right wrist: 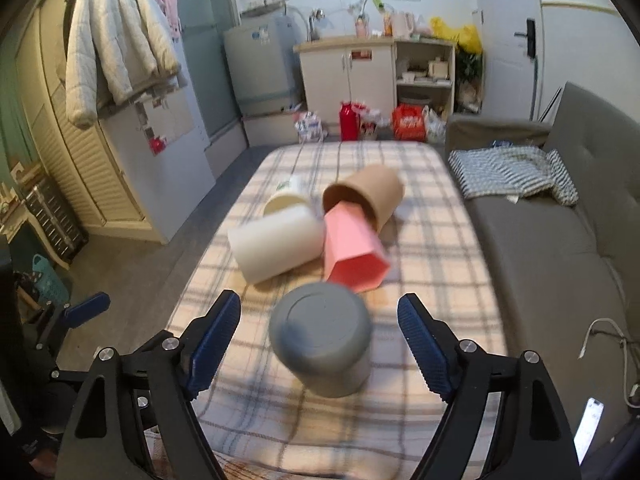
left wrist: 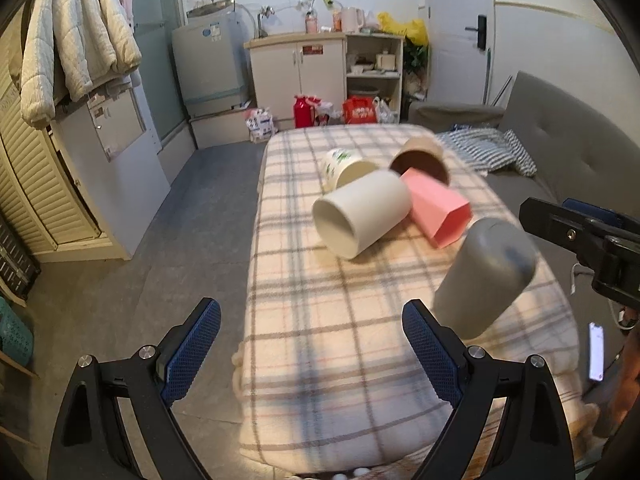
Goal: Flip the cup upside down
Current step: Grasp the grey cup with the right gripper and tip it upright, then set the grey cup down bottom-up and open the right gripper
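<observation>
While its flat closed base faces up and toward the cameras, the grey cup stands mouth-down on the plaid blanket, its long axis leaning, with the base end tipped toward the sofa in the left wrist view and the mouth end hidden against the cloth. It is blurred in both views, so I cannot tell how firmly it is settled. Taking the pink cup as the landmark, the grey cup sits just on the near side of it, close but apart. The white cup lies on its side against the pink cup's left flank, the brown cup lies just behind the pink cup with its mouth over the pink cup's far end, and a cream cup with green print lies behind the white one.

The right gripper hovers level over the near end of the blanket, fingers spread wide to either side of the grey cup, touching nothing. The left gripper hangs low at the blanket's near left corner, also spread wide and holding nothing, the grey cup just beyond its right finger.
</observation>
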